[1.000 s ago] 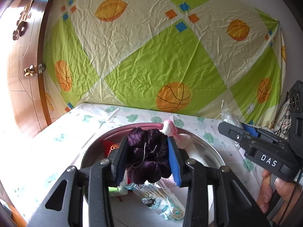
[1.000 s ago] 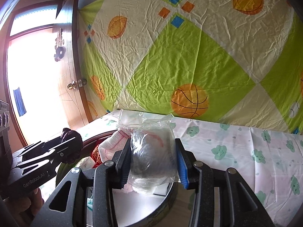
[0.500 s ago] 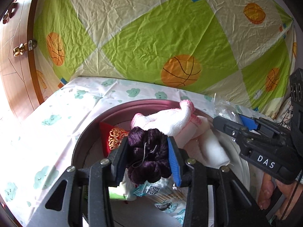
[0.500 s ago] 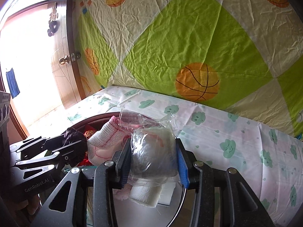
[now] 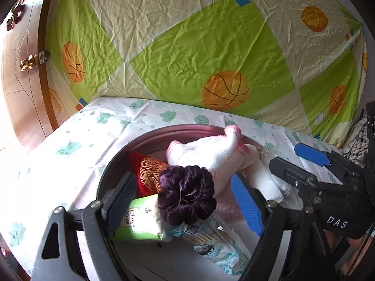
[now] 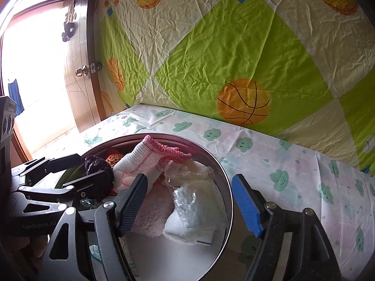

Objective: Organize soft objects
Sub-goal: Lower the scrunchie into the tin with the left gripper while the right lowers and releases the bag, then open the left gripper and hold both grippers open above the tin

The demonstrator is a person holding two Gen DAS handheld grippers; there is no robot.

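Over the round metal basin, the left hand-held gripper has just been opening; its jaws stand wide, clear of the purple scrunchie lying between them on the pile inside the basin. The right hand-held gripper has likewise just been opening, jaws apart, the clear plastic bag resting loose in the basin beside a pink-edged white cloth.

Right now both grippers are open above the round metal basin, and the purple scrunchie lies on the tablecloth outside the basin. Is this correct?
Not quite. Both the left gripper and right gripper have just opened, but the purple scrunchie lies inside the round metal basin, on the other soft things, as the left wrist view shows.
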